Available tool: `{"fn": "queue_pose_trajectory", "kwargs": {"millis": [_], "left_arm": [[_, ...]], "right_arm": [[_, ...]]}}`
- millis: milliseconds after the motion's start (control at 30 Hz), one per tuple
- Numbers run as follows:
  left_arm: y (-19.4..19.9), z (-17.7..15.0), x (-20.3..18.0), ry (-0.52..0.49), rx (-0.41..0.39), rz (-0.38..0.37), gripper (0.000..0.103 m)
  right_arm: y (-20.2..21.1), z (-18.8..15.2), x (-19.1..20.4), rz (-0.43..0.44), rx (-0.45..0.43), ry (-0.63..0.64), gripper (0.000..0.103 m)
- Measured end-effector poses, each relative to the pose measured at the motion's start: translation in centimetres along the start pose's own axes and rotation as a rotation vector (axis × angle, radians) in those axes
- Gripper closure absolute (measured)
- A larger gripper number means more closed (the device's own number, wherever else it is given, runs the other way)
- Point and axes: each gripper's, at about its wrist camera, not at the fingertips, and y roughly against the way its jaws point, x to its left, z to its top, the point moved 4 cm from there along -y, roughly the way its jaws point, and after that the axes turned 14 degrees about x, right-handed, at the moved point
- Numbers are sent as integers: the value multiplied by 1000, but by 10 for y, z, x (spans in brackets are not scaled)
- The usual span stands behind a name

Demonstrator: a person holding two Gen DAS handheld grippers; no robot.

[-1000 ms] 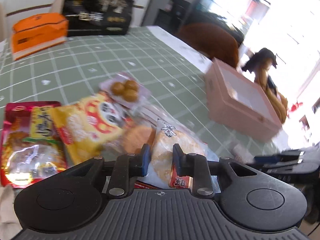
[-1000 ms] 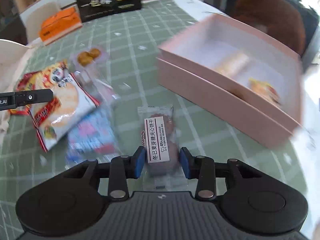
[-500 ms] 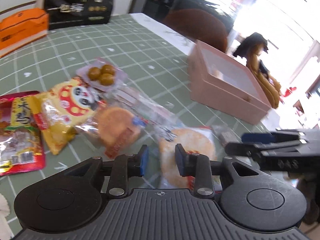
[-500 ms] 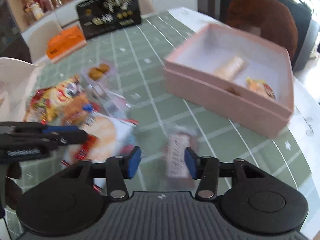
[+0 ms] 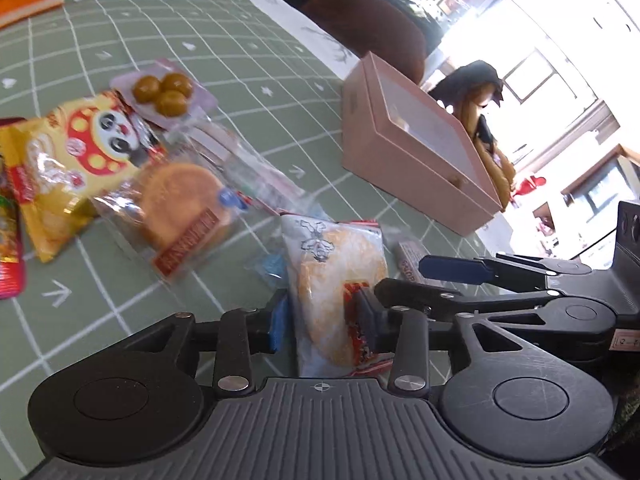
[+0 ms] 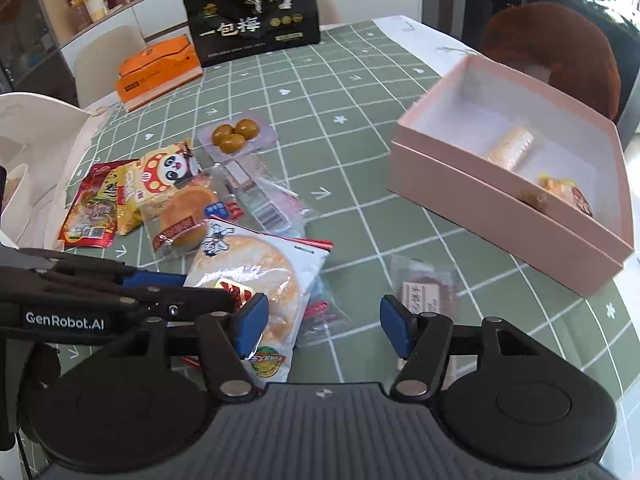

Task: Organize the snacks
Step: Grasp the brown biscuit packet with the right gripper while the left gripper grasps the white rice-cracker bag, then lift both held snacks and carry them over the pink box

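A white rice-cracker packet [image 5: 336, 280] lies on the green checked cloth, and my left gripper [image 5: 324, 320] is open with its blue pads on either side of the packet's near end. The same packet shows in the right wrist view [image 6: 256, 276]. My right gripper [image 6: 320, 326] is open wide and empty above the cloth. A small brown biscuit packet [image 6: 426, 288] lies just beyond its right pad. The pink box [image 6: 500, 216] stands open at the right with a few snacks inside. It also shows in the left wrist view [image 5: 404, 160].
A pile of snacks lies at the left: a panda packet [image 6: 160, 184], a round cake packet [image 6: 184, 216], a red packet [image 6: 94, 208] and a chestnut pack [image 6: 236, 134]. An orange box [image 6: 156, 70] and a black bag [image 6: 252, 12] stand at the far edge.
My right gripper let go of the brown biscuit packet, opened wide and drew back. My left gripper moved right and now straddles the rice-cracker packet.
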Motion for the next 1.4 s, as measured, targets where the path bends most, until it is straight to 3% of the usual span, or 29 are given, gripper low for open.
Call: {"fn": "queue_pose_trajectory", "kwargs": {"millis": [67,233,333,500,600,833,967,1100,1267,1400], "left_arm": [[-6,1,-2,1,3,-9,54],[-3,3,-18,-14,-5,0,72],[7,2,-27,-27,-43,-32,79],[-12,7,-30,-19,-15,23,71],[-13,11,-27,7,-32,-6,71],[0,0,-33,6,-61,-58,80],[-1,-3,-39,-7,-50,-42,80],[-20,4,-41,8,-16,-7,73],[-34,10,-43,21,-12,-29,79],[-24,4,-43,29,-14,-21,82]], "right_arm": [[0,-4,-5,-15,0,-9,42],[3,-12,-17,-49,-1,-36,42],[4,-18,-23,-61,2,-48,42],[1,-26,-27,-54,15,-64,42],[1,-28,-26,-62,8,-55,42],[1,-37,-34,-69,13,-59,42],[-3,-43,-33,-47,31,-61,40],[-4,-47,-24,-93,8,-15,40],[-3,-49,-21,-85,9,7,40],[8,-51,-31,-92,-17,-17,40]]}}
